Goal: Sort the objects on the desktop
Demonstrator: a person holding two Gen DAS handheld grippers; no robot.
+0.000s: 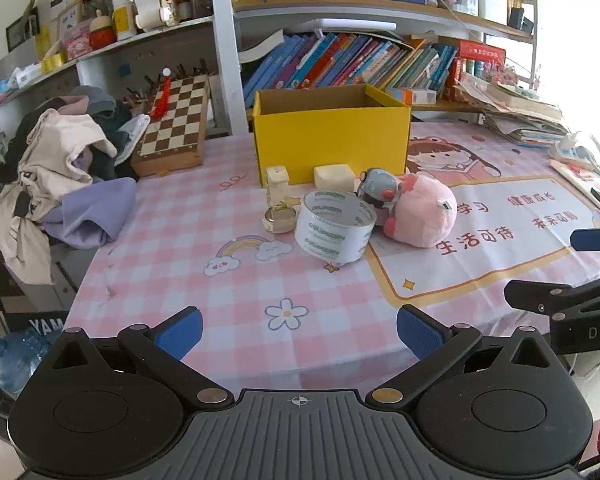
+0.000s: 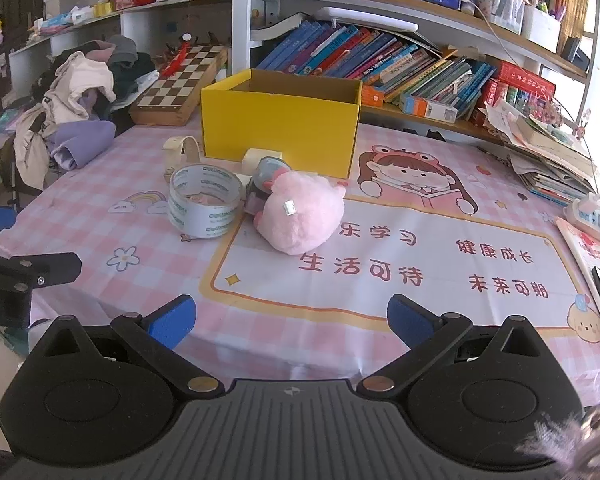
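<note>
On pink checked tablecloth [image 2: 172, 280]: yellow box [image 2: 280, 128]; crowded bookshelves [image 2: 380, 56] behind.

My left gripper [image 1: 299, 334] hangs with its blue pads wide apart over the pink checked tablecloth [image 1: 172, 248]. Ahead I see a roll of clear tape [image 1: 334, 226] beside a pink plush toy [image 1: 422, 216], with the open yellow box [image 1: 332, 136] behind them.

bright daylight floods from the right, blown out there; fisheye edges curve.
</note>
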